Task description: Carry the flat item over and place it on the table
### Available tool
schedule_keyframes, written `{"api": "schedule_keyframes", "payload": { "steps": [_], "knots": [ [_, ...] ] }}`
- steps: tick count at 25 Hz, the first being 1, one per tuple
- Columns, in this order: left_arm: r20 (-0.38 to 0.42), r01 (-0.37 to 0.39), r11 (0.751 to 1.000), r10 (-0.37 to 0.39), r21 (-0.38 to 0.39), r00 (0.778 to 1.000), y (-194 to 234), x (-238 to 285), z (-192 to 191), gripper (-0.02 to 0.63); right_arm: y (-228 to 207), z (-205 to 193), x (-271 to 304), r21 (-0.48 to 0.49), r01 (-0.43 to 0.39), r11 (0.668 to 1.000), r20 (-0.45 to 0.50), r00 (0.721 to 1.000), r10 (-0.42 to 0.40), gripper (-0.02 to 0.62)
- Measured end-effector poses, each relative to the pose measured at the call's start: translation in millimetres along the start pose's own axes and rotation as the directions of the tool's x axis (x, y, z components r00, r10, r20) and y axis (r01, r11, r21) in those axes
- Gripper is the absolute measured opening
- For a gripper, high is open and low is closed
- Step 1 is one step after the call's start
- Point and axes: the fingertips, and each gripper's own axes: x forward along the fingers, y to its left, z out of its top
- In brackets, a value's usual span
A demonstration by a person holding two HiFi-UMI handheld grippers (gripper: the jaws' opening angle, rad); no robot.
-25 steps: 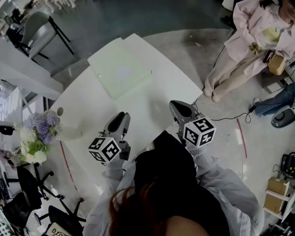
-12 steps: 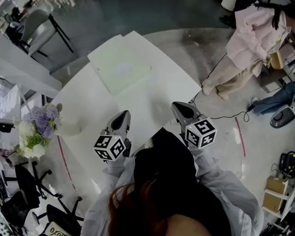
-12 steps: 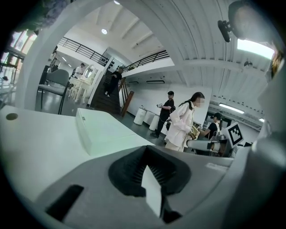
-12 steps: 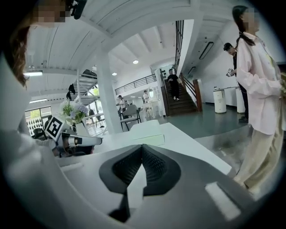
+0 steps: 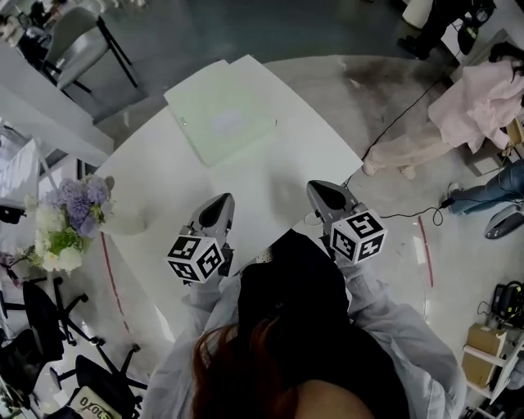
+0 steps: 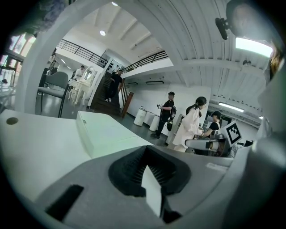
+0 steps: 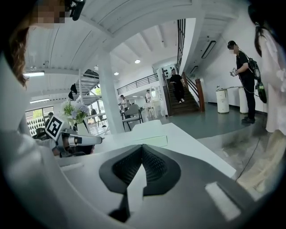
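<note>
Grey floor [image 5: 246, 24], stairs [image 7: 190, 105] in bkgd

Open office hall: staircase [image 7: 181, 97], mezzanine railing [image 6: 82, 50], swivel chairs [image 5: 42, 321].

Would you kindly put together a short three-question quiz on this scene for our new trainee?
1. True or false: the flat box already lies on the white table.
2. In the head view, where are the flowers relative to the table? A: at its left edge. B: at its right edge. C: on top of the box.
3. Fill in: the jaws of the left gripper and the right gripper are both ____, with nothing between them.

Key: 1 true; 2 A; 3 shut.
</note>
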Motion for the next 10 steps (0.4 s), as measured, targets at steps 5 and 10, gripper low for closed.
{"api": "schedule_keyframes", "payload": {
  "steps": [5, 10],
  "knots": [
    [0.008, -0.007, 1.0, 0.007, -0.004, 1.0, 0.4, -3.1, 1.4, -0.002, 3.6, 2.0, 1.4, -0.005, -0.01, 1.0, -0.001, 1.0, 0.01, 0.011],
    [0.009, -0.008, 1.0, 0.008, 0.001, 1.0, -0.1, -4.6, 3.8, -0.002, 6.3, 0.6, -0.1, -0.007, -0.013, 1.0, -0.007, 1.0, 0.013, 0.011]
  ]
}}
